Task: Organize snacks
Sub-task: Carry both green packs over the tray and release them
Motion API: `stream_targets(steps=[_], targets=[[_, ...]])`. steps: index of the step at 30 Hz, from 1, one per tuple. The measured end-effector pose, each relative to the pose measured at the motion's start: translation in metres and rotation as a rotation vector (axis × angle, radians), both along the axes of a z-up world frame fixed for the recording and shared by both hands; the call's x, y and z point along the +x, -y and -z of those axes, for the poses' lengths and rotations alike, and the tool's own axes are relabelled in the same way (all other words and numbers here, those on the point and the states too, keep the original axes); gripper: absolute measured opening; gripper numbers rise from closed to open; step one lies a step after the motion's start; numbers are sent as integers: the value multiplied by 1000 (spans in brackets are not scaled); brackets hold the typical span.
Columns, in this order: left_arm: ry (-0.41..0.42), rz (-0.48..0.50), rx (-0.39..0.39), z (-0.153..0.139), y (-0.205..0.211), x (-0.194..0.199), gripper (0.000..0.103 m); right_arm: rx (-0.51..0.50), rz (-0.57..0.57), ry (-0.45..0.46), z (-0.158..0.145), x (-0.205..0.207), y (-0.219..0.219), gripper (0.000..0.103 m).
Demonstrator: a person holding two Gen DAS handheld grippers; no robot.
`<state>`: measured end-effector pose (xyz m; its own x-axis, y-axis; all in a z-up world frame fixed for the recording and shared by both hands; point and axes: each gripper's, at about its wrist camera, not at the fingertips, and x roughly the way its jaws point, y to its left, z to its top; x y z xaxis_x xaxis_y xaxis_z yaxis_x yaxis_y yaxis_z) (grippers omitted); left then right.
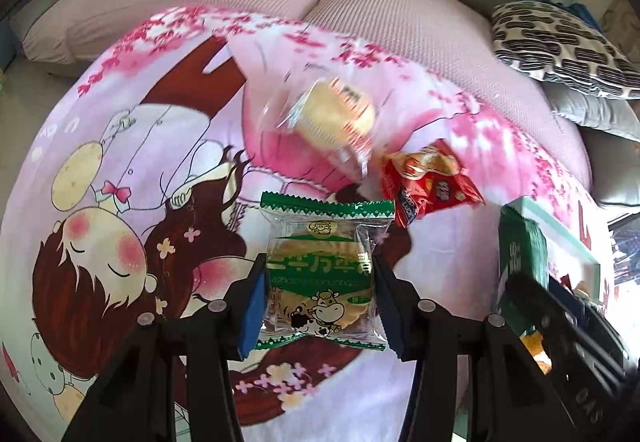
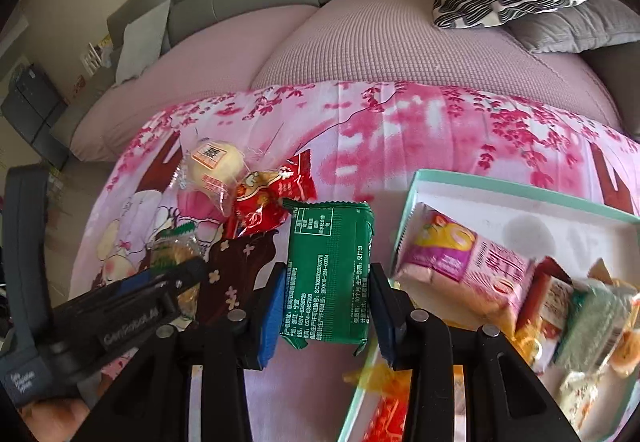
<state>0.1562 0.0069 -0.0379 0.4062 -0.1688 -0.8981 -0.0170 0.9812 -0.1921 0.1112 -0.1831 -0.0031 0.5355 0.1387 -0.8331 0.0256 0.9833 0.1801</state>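
- We find the left gripper (image 1: 320, 298) clamped on the green-edged biscuit packet (image 1: 322, 274) — raised off the printed blanket (image 1: 120, 146).
- The right gripper (image 2: 328, 306) grips the green wafer pack (image 2: 330, 274) beside the tray's (image 2: 520, 188) left edge — presumably bound there.

Glossy clear-plastic biscuit wrapper w/ green edges (image 1: 320, 270), glossy solid-green foil-like snack pack (image 2: 328, 274), matt printed pink cloth cover (image 1: 120, 122), ribbed pink sofa fabric (image 2: 380, 42), matt black plastic fingers (image 2: 276, 306).
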Motion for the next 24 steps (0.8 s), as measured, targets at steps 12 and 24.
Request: stream_targets(steps=[12, 24], targets=[[84, 161, -28, -33, 62, -9, 51, 1, 227, 127, -37, -41, 91, 42], [92, 462, -20, -52, 200, -13, 51, -52, 559, 118, -26, -63, 223, 42]])
